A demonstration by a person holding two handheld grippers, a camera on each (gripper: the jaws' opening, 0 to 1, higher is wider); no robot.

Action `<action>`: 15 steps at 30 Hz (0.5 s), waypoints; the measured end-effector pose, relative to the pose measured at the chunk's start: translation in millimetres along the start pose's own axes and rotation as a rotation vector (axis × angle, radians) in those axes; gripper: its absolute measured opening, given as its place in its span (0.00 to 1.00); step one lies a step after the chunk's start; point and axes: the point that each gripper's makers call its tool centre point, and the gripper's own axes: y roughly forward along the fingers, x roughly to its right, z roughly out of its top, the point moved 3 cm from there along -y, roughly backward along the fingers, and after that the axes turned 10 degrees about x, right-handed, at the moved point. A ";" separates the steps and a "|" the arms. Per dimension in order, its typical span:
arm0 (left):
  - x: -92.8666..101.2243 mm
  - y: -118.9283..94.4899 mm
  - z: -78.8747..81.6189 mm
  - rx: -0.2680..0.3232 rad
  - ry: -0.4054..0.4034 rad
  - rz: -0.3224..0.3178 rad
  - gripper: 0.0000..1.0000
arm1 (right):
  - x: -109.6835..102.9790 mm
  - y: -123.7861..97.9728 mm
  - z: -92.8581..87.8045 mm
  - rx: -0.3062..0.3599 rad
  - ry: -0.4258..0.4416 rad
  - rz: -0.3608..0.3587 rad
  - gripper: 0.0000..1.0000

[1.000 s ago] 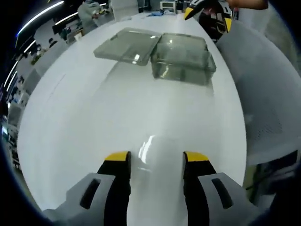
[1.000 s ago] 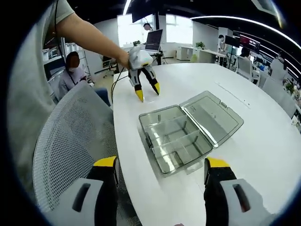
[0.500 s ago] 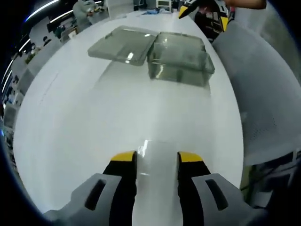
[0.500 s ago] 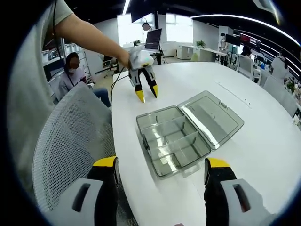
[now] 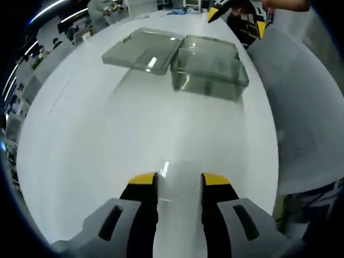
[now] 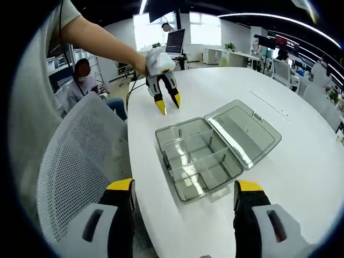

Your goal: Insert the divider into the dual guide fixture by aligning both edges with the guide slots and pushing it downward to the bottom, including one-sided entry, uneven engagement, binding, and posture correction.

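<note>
A clear plastic organizer box (image 6: 196, 164) lies open on the white table (image 6: 301, 177), close to the table edge that borders the white mesh chair (image 6: 80, 161). Its hinged lid (image 6: 244, 131) is folded flat on the table beside the tray, on the side away from that edge. Inside the tray, clear dividers (image 6: 201, 161) stand across it, splitting it into compartments; whether any one of them is only partly seated cannot be told.

In the right gripper view, the right gripper (image 6: 183, 188) hovers over the table edge near the box with its yellow-tipped jaws spread wide and nothing between them. The left gripper (image 6: 166, 102), held by a person's hand, points down at the table beyond the box; its jaws stand a little apart and hold nothing.

In the left gripper view, the left gripper (image 5: 179, 180) shows a narrow gap over bare table, with the box (image 5: 209, 67) and lid (image 5: 142, 49) well ahead near the far edge
</note>
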 end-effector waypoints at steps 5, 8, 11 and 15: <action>6.0 -0.2 1.7 -0.016 -0.029 -0.008 0.28 | -0.3 -0.1 -0.9 -0.004 0.008 0.000 0.73; 8.3 -1.8 4.4 -0.022 -0.006 0.002 0.27 | 0.2 -0.5 -0.5 -0.003 0.007 -0.001 0.72; 9.5 -4.0 9.0 -0.010 -0.015 0.007 0.27 | -0.1 -0.4 -0.8 -0.007 0.013 0.002 0.72; 11.3 -8.6 16.5 0.000 -0.010 0.016 0.27 | 0.3 1.3 -1.2 -0.015 0.018 0.004 0.71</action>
